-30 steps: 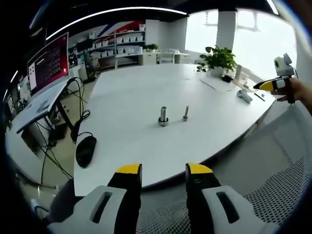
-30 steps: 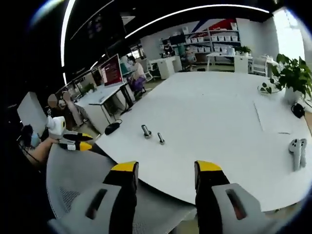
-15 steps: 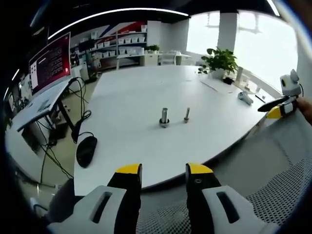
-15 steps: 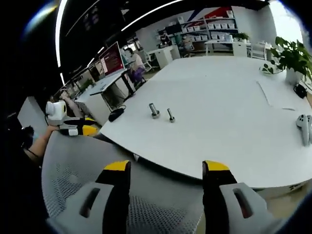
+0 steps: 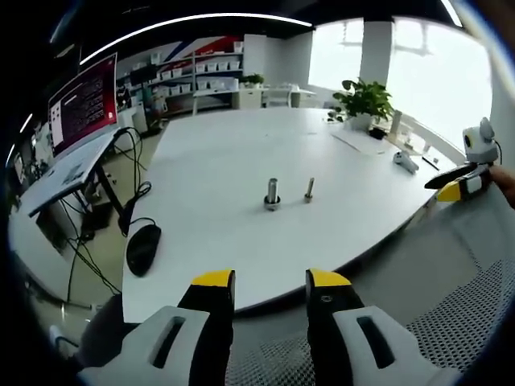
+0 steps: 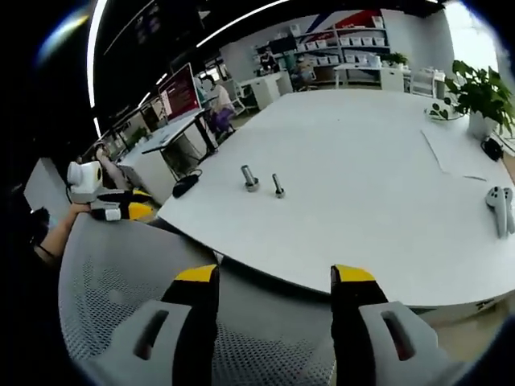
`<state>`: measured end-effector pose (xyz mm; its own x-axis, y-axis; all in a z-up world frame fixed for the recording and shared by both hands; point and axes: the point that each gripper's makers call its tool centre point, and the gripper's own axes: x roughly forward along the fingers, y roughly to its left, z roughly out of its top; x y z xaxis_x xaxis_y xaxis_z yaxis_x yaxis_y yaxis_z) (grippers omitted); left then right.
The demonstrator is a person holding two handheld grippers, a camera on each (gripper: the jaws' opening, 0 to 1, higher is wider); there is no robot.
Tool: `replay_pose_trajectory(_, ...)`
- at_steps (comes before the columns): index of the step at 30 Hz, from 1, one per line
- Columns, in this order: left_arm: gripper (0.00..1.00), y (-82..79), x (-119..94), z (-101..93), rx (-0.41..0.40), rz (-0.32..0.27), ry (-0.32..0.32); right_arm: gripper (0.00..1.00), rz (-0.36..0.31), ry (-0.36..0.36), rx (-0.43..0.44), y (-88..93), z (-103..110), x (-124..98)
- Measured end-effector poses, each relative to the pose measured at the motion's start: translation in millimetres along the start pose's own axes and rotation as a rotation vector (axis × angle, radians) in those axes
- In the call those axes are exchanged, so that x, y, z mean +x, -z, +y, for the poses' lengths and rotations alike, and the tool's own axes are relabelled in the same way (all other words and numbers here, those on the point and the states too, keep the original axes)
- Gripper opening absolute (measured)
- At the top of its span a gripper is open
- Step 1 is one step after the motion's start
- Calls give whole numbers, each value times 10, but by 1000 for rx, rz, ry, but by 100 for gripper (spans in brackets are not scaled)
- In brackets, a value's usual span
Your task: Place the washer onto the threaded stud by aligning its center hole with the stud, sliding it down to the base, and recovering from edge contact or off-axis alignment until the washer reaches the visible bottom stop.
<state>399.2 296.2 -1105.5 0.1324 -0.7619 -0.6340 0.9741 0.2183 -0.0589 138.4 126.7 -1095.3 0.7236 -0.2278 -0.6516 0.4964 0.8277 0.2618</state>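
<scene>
In the left gripper view, a black mouse (image 5: 142,248) lies at the near left edge of your white table (image 5: 225,153), and your left gripper (image 5: 270,280) hangs off the table's near edge over a grey mesh chair (image 5: 451,322), its yellow-tipped jaws apart with nothing between them. Out in the middle of the table the larger stud (image 5: 272,194) stands upright with a wider ring at its base, too small to tell whether that is the washer, and a thinner bolt (image 5: 309,190) stands upright just beside it on the right, the two apart. Further right sits a potted plant (image 5: 362,100). In the right gripper view, your right gripper (image 6: 273,277) is likewise held off the near edge above the chair, jaws parted and empty, with a white controller (image 6: 500,207) lying at the table's far right.
</scene>
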Motion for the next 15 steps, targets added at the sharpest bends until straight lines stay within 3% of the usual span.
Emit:
replay_pose_trajectory(3,33,6,4,12,0,0,0,58,-2,29,-5,1,-33,-15)
replay_pose_trajectory(15,33,5,-2,-3,2,0,-1,57,-16,37,29,6,-69,-21)
